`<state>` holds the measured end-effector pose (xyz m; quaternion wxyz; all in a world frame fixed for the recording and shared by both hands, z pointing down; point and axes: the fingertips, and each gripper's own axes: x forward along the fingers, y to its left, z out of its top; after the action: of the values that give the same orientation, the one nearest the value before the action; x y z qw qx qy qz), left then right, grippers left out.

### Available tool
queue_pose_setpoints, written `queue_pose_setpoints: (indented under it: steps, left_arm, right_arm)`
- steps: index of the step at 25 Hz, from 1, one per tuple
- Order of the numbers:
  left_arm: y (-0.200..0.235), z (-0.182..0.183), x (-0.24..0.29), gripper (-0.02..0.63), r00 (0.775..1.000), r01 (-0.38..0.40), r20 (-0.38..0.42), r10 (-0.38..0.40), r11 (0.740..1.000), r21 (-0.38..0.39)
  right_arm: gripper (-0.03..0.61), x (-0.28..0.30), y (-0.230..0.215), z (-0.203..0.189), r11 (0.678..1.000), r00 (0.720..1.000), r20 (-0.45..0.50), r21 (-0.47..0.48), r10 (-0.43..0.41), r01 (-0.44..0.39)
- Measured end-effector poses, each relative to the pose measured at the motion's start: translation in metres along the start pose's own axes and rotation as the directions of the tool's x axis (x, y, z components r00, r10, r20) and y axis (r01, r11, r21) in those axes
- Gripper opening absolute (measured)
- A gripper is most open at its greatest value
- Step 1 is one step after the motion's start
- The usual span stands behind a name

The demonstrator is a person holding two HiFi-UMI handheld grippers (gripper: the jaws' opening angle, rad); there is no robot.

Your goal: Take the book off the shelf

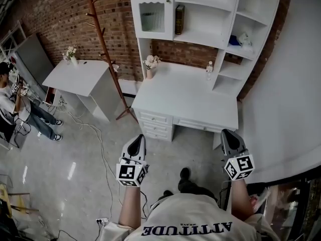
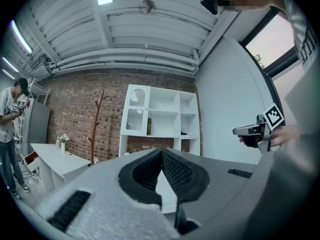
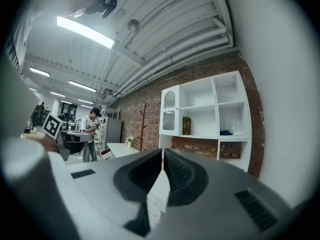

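In the head view, the book (image 1: 179, 19) stands upright at the left end of a shelf (image 1: 203, 37) above the tabletop (image 1: 190, 97). The left claw (image 1: 139, 137) and right claw (image 1: 226, 133) are well apart from it. The left gripper view shows the jaws together, empty. The right gripper view shows the same.

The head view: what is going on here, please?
A person holds a grey two-jaw gripper in each hand, facing a white desk with a white shelf unit on top. The left gripper and the right gripper are both shut and empty, short of the desk. The dark upright book stands untouched on its shelf.
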<state>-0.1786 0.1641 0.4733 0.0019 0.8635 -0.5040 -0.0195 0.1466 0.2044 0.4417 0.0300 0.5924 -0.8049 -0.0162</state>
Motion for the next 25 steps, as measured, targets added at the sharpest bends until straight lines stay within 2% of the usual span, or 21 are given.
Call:
queue_pose_setpoints:
  steps: [10,25]
  left_arm:
    - [0.013,0.002,0.042,0.025,0.999,-0.033,-0.004,0.034,0.999,0.020]
    - [0.026,-0.002,0.149,0.025,0.997,-0.072,-0.016,0.072,0.997,0.022]
  right_arm:
    - [0.034,0.054,-0.025,-0.003,0.999,0.999,0.021,0.023,0.034,-0.035]
    - [0.034,0.161,-0.100,-0.013,0.996,0.997,0.009,0.042,0.081,-0.081]
